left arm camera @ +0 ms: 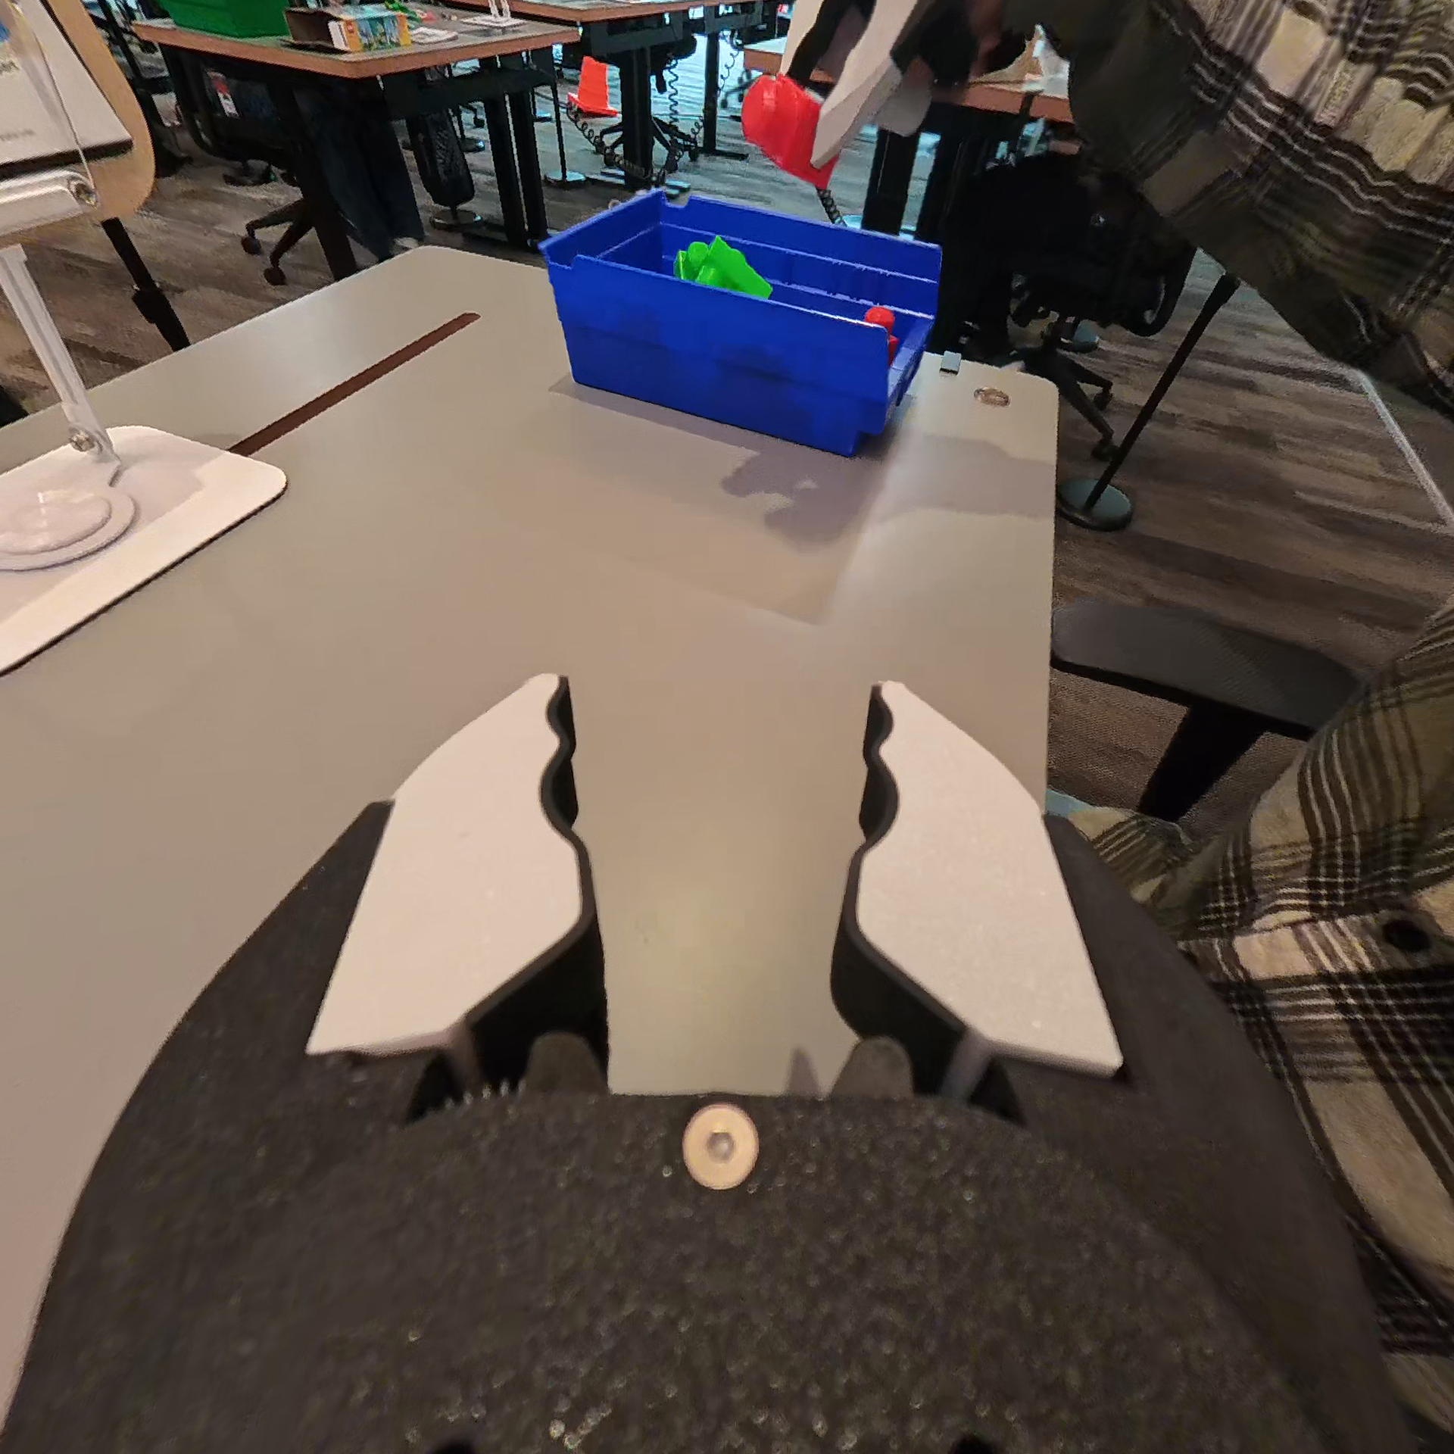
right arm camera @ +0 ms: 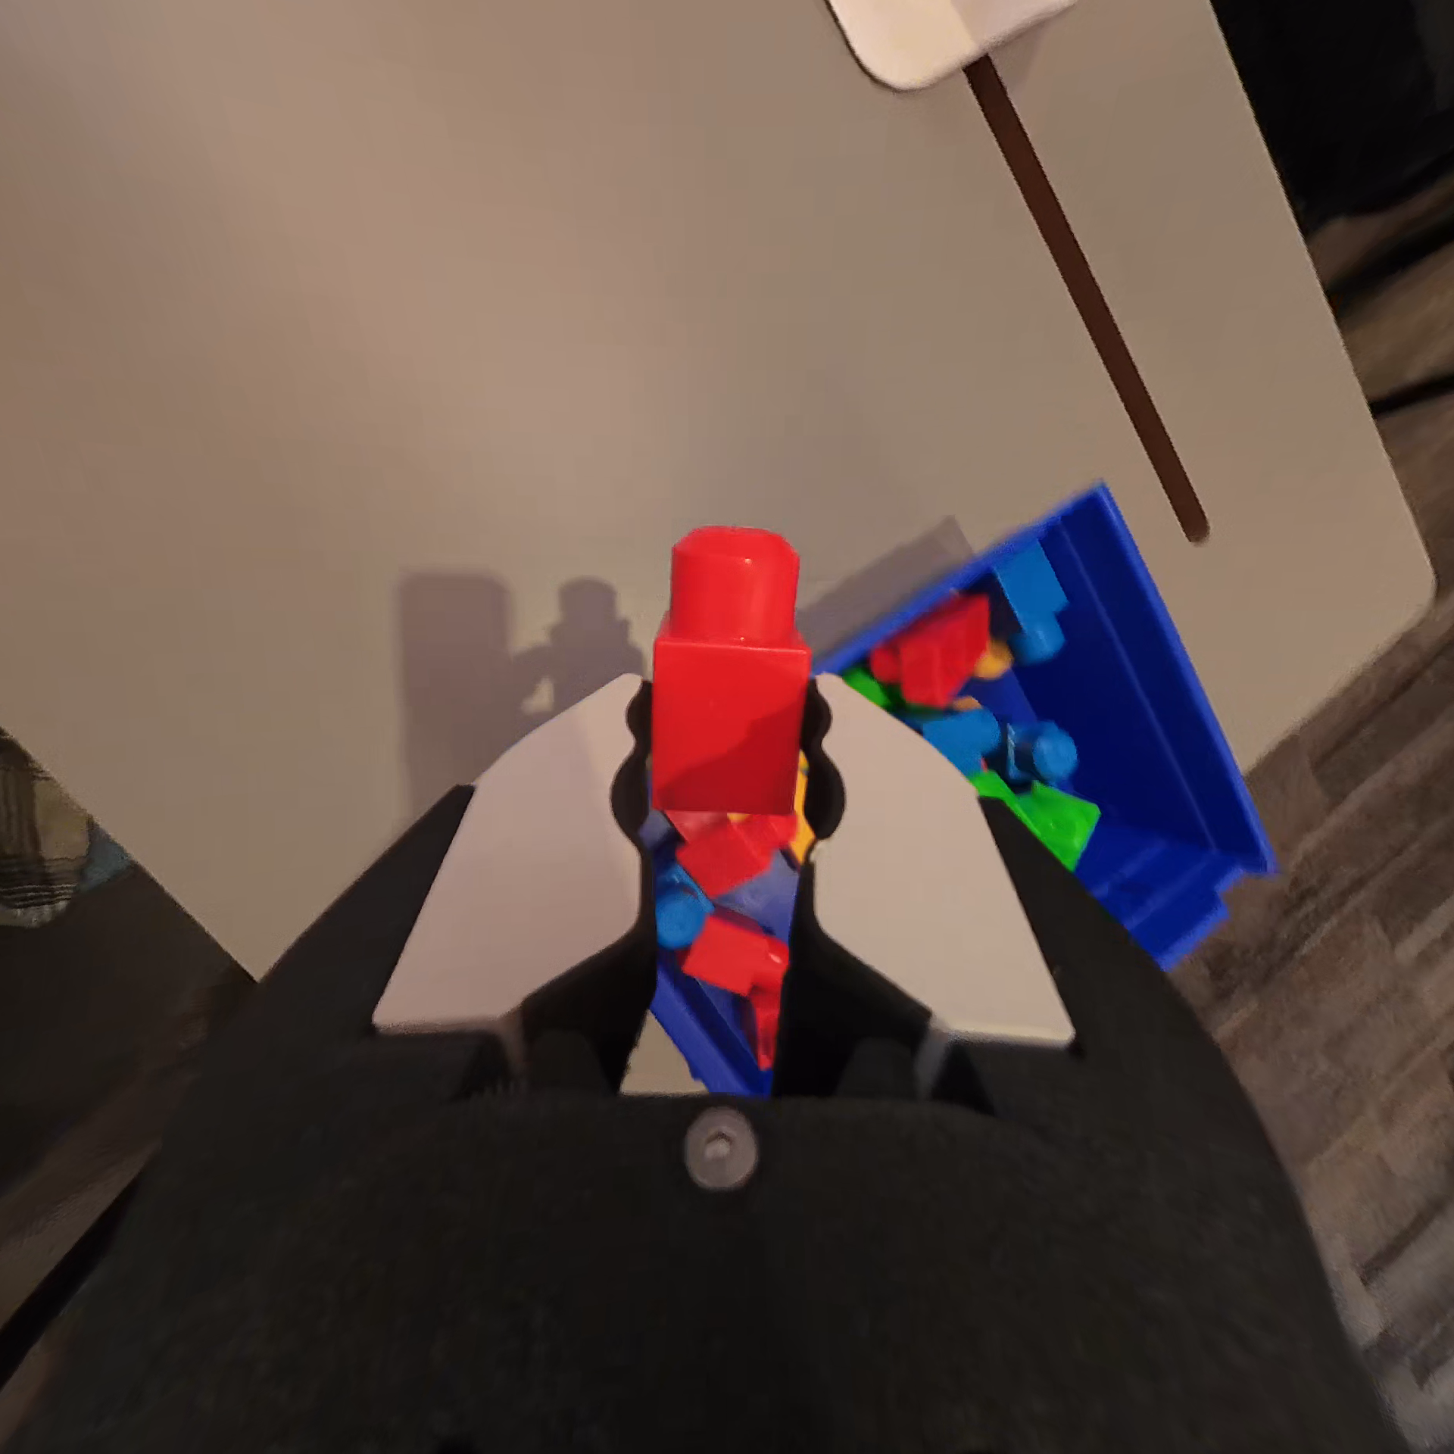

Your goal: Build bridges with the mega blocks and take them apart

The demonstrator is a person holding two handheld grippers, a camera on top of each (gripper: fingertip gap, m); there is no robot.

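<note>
No writing can be read in either view. Far beyond the left jaws, up and to their left, a colourful box (left arm camera: 370,30) on a distant desk (left arm camera: 354,55) bears print too small to make out. A clear sign stand (left arm camera: 47,102) at the far left edge carries lettering, mostly cut off.

You are in a big office room. Behind your grey table (left arm camera: 472,551) stand rows of long desks (left arm camera: 354,55) with brown tops and black legs. Black rolling chairs (left arm camera: 1094,315) sit by them, and curly cords hang under the desks. The floor (left arm camera: 1259,511) looks like grey-brown wood. An orange cone (left arm camera: 594,86) stands on the floor far back.
</note>
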